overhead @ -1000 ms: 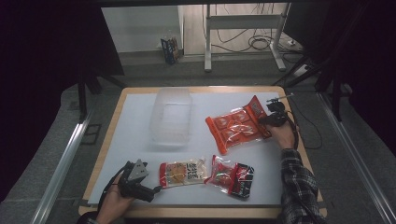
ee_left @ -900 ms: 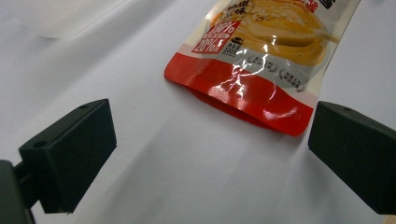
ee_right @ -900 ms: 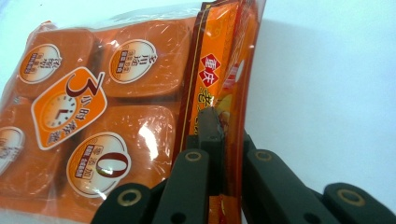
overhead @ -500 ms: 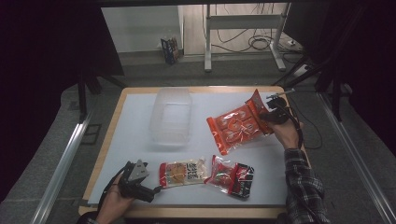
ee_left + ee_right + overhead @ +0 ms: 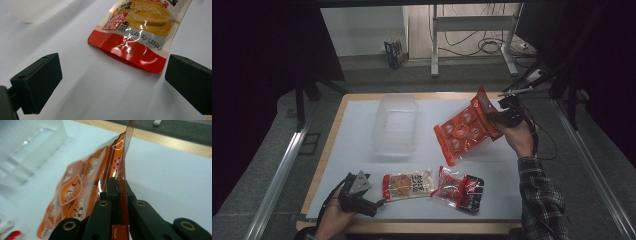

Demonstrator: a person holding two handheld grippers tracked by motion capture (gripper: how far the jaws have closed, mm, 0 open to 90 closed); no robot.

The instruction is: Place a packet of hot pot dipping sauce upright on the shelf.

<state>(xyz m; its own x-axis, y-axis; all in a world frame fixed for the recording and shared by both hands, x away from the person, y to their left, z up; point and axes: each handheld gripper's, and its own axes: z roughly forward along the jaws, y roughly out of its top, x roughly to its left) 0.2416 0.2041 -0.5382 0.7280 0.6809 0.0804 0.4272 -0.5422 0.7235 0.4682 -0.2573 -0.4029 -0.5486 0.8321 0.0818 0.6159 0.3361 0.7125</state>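
High view shows the right gripper (image 5: 501,116) holding an orange snack bag (image 5: 466,129) by its upper edge, the bag hanging tilted above the white table (image 5: 362,125), clear of the surface and to the right of the clear plastic container (image 5: 394,124). Right gripper view confirms the jaws pressed together on the thin sealed edge of the orange snack bag (image 5: 75,192), with only a narrow strip of film between the pads. Judged risk: the hold sits at one side of the seal, so the weight of the contents could swing the bag or let the slick film slide out, dropping it short of the container. A second risk, if the bag is bound for the container, is the lower corner catching the rim and pushing the light container across the table. The left gripper (image 5: 358,192) rests near the front edge with its jaws spread wide and holding nothing, just beside the yellow-and-red packet (image 5: 140,32); a sideways shift there could nudge that packet against the red-and-black packet (image 5: 460,189).
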